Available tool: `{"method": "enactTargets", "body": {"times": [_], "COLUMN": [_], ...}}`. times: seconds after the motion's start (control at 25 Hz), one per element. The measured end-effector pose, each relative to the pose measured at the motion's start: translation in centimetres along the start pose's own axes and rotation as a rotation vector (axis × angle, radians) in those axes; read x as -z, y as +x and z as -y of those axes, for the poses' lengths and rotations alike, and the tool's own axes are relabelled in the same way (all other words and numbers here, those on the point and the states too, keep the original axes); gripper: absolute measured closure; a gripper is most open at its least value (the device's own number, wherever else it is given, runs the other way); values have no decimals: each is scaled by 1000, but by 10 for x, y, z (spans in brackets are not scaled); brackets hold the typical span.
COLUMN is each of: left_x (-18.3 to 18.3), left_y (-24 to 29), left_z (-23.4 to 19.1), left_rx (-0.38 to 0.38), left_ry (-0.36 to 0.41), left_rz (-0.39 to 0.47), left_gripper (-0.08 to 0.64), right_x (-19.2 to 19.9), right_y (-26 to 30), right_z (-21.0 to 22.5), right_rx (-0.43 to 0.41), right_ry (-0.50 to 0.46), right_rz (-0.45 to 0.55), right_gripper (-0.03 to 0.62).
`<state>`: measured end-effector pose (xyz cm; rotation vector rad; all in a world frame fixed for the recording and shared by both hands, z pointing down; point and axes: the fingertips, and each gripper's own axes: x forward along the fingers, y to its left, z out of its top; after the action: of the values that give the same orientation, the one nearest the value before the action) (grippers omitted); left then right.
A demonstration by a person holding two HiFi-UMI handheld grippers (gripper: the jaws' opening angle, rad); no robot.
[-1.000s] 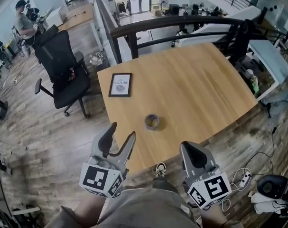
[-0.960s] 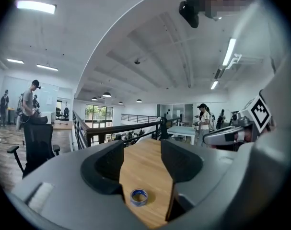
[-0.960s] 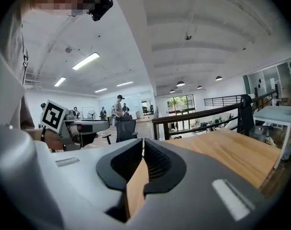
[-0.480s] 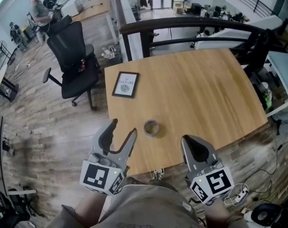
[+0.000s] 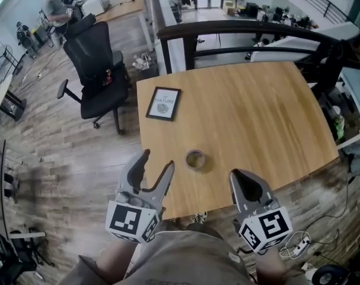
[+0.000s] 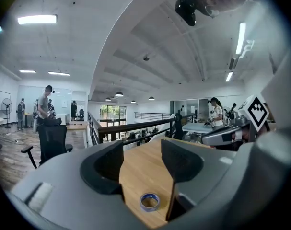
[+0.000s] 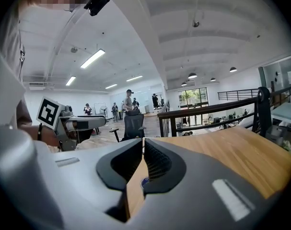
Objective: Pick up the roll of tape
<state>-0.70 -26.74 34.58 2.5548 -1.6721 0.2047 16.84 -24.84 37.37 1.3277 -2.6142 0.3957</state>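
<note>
The roll of tape [image 5: 195,158] lies flat on the wooden table [image 5: 257,117], close to its near edge. It is a small ring with a blue rim [image 6: 149,201]. My left gripper [image 5: 157,161] hovers over the table's near left corner, just left of the tape, with its jaws open and nothing between them [image 6: 141,147]. The tape lies ahead of and below those jaws. My right gripper [image 5: 236,176] is held at the near edge, to the right of the tape, with its jaws shut and empty [image 7: 143,141]. They hide most of the tape [image 7: 143,180].
A framed picture [image 5: 163,103] lies flat near the table's far left corner. A black office chair [image 5: 96,70] stands left of the table. A dark railing [image 5: 239,31] runs behind the table. Cables and a power strip [image 5: 298,242] lie on the floor at the right.
The head view has shifted a little, so the table and tape sit slightly lower and further right. Both grippers hold nearly the same place, and their jaws are unchanged.
</note>
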Motion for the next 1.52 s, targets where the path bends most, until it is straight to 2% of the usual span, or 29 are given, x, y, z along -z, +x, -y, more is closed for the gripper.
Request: {"method": "enactTargets", "body": {"times": [0.32,0.48,0.6,1.04,1.2,1.32,1.52], "left_x": [49,73,92,195,223,246,283], "left_y": [27,50,71,116,130,136,146], "left_z": [-19,-22,-21,-21,-25,-19,-8], "left_rx": [1,20,46,105,101,116,152], "left_ry": [13,6,3,-68,-106,-143,-150], "left_rz": [-149,-210,-261,-473,-502,-555,-635], "left_gripper": [313,313,313,313,321,321,321], "right_x": [6,16,27,73,87,99,117], "right_y": [19,32,43,80,91,96,106], "right_z": [-1,-6,-3,17,19,23,28], "right_rx": [29,40,42,74,71,68,76], "right_ry": [-18,-73,-77,-4,14,25,46], "right_rz": [-23,-56,-90,-186,-225,-247,-277], "right_gripper": [571,571,571,571,571,571,571]}}
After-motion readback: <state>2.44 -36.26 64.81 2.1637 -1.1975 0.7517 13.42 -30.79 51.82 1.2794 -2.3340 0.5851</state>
